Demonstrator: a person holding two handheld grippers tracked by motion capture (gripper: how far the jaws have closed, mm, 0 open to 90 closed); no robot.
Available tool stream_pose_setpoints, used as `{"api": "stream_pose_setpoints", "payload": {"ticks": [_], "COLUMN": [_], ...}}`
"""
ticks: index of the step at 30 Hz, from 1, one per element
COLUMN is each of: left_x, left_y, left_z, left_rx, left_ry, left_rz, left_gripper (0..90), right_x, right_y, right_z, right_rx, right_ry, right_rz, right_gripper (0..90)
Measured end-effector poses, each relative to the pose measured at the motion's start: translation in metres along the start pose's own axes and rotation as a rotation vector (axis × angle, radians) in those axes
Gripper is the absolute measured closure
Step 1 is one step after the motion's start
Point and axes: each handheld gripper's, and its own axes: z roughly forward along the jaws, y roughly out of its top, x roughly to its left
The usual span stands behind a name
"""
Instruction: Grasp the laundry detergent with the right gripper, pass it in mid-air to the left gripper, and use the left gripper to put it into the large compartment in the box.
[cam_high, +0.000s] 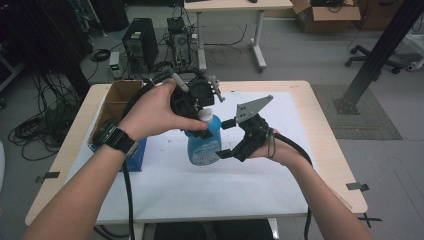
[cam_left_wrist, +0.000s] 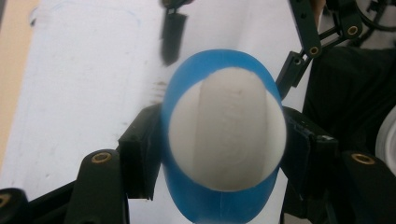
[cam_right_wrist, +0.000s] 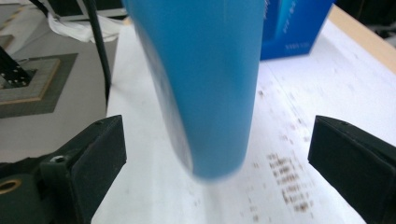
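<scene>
At frame centre, the left gripper (cam_high: 202, 125) pinches the blue bottle (cam_high: 202, 145) near its cap; the right gripper (cam_high: 227, 139) is spread. One high grip could let the bottle swing or slip.

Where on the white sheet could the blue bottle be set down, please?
The white sheet lies bare along its near edge and right of the right claw. It is crowded left of the blue bottle, by the blue box and the cardboard box.

Smooth blue plastic bottle (cam_high: 204, 142), white cap (cam_left_wrist: 227, 137)
</scene>
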Motion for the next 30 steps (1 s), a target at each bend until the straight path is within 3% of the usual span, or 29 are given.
{"api": "stream_pose_setpoints", "payload": {"ticks": [2, 7, 8, 9, 11, 13, 14, 30], "left_x": [0.001, 0.010, 0.010, 0.014, 0.016, 0.023, 0.023, 0.066], "left_y": [0.000, -0.004, -0.004, -0.007, -0.009, -0.016, -0.016, -0.080], "left_z": [-0.003, -0.024, -0.024, -0.031, -0.035, -0.046, -0.046, -0.105], "left_rx": [-0.001, 0.005, 0.005, 0.008, 0.008, 0.006, 0.006, -0.001], "left_ry": [0.009, 0.056, 0.056, 0.068, 0.075, 0.099, 0.099, 0.275], "left_rz": [-0.014, -0.107, -0.107, -0.147, -0.165, -0.240, -0.240, -0.713], "left_gripper": [38.0, 38.1, 38.1, 38.1, 38.1, 38.1, 38.1, 38.1], "right_x": [-0.001, -0.006, -0.007, -0.008, -0.009, -0.011, -0.011, -0.021], "right_y": [-0.002, -0.017, -0.019, -0.021, -0.023, -0.029, -0.029, -0.049], "right_z": [-0.001, -0.007, -0.008, -0.009, -0.010, -0.013, -0.013, -0.032], "right_rx": [0.006, 0.049, 0.057, 0.065, 0.068, 0.087, 0.087, 0.139], "right_ry": [-0.006, -0.057, -0.064, -0.074, -0.078, -0.101, -0.101, -0.200], "right_rz": [0.007, 0.047, 0.054, 0.055, 0.057, 0.074, 0.074, 0.129], "right_gripper": [3.6, 4.0, 4.0, 4.2, 4.5, 4.9, 4.9, 5.9]}}
